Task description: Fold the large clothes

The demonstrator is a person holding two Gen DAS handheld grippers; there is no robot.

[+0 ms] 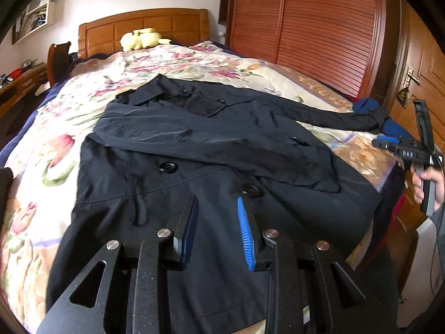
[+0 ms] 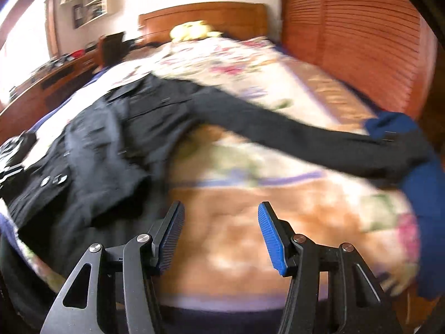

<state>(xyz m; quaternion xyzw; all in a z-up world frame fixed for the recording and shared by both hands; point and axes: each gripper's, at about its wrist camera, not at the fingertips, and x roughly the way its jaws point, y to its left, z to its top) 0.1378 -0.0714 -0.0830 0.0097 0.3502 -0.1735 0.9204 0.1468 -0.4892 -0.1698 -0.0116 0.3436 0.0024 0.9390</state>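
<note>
The black double-breasted coat of smooth woven fabric (image 1: 211, 150) lies flat on the floral quilted bedspread (image 1: 194, 64). Its long axis runs from the hem, nearest the left wrist camera, to the collar, which points toward the wooden headboard (image 1: 144, 26). One sleeve is folded diagonally across the chest. The other sleeve (image 2: 292, 130) extends sideways toward the louvred wooden wardrobe (image 1: 306, 22), its cuff lying against a dark blue cloth (image 2: 422, 183) at the bed edge. Large round black buttons sit on the front panel.

The left gripper (image 1: 218, 220) hangs over the hem area, angled downward. Its jaws stand partly apart with nothing between the ribbed blue pads.

The right gripper (image 2: 219, 231) is angled downward over bare bedspread, beside the coat body. Its jaws are wider apart and empty. The right wrist view is motion-blurred. In the left wrist view, a hand (image 1: 429, 183) grips its handle beyond the bed's right edge.
</note>
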